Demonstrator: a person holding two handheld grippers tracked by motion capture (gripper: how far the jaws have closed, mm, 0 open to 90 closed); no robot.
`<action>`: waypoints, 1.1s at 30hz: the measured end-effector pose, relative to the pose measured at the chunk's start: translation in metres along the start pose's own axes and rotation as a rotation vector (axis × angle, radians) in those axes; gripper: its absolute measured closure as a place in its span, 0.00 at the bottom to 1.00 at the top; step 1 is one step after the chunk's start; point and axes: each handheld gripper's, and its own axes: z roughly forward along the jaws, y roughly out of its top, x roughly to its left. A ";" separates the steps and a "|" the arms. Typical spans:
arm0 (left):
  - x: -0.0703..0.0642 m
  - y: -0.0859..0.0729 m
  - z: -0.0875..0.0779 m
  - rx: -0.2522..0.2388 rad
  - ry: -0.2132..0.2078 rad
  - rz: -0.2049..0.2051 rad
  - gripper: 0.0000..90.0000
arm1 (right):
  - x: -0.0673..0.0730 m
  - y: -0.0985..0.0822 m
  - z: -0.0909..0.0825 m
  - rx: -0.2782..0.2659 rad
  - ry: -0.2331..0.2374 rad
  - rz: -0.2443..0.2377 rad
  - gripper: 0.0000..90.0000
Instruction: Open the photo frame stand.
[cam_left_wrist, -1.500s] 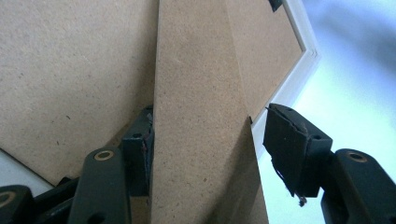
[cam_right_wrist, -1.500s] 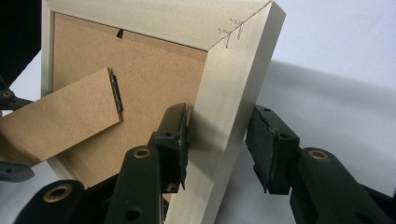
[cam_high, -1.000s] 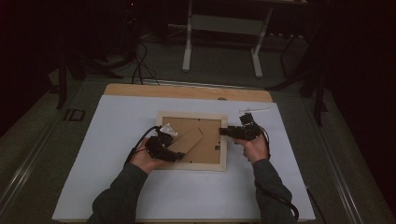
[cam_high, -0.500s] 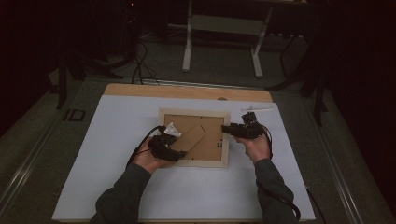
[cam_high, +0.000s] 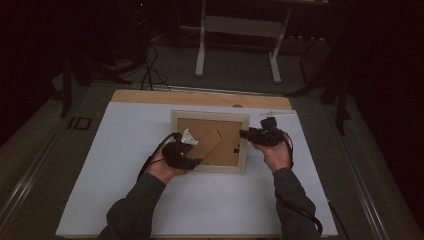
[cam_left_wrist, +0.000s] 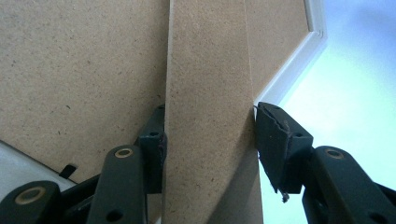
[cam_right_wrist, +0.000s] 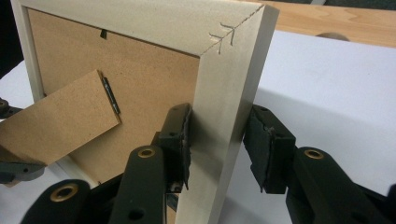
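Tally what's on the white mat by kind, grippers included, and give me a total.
Picture frames, face down: 1
Fold-out stands on the frame's back: 1
Grippers: 2, left gripper and right gripper
Total: 4

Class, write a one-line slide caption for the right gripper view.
Right tongs straddle the pale wooden rail of a face-down picture frame, its hinged stand swung out from the backing board.
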 end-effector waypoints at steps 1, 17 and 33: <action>0.000 0.001 0.001 0.003 0.009 0.005 0.56 | 0.000 0.000 -0.001 -0.003 -0.004 -0.005 0.68; 0.001 0.008 0.005 -0.001 0.050 0.018 0.57 | 0.004 0.003 -0.007 -0.047 -0.050 -0.047 0.68; 0.003 0.013 0.012 0.001 0.099 0.011 0.61 | 0.008 0.003 -0.014 -0.089 -0.072 -0.075 0.69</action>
